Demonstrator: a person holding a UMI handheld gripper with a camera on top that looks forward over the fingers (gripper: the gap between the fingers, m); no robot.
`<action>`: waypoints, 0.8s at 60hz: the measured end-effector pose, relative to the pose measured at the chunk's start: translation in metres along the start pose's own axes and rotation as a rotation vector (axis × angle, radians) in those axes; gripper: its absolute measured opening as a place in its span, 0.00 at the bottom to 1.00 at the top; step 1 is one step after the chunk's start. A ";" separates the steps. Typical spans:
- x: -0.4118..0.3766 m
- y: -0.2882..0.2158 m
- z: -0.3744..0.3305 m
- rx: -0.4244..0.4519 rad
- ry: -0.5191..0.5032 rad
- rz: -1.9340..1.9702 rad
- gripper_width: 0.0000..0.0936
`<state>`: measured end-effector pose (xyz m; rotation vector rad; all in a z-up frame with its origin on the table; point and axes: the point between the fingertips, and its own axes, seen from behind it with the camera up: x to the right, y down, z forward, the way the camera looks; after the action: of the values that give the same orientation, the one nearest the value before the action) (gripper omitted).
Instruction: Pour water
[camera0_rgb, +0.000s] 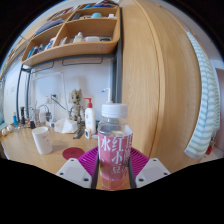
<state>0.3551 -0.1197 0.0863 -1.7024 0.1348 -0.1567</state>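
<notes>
My gripper is shut on a clear plastic bottle with a white cap, a pink label and pinkish liquid inside. The bottle stands upright between the magenta pads, which press on both its sides, and it is lifted above the wooden desk. A white cup stands on the desk to the left of the bottle. A round dark red coaster lies on the desk between the cup and the bottle.
A white pump bottle and a small figurine stand at the back of the desk. A wooden shelf with items hangs above. A wooden cabinet side rises to the right, with a striped towel beyond it.
</notes>
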 end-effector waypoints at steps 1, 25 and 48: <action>0.000 0.001 0.000 -0.004 -0.003 0.002 0.47; -0.006 -0.013 0.002 -0.022 0.059 -0.151 0.35; -0.113 -0.069 0.044 0.006 0.135 -1.182 0.35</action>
<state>0.2523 -0.0470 0.1453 -1.5673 -0.7906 -1.1339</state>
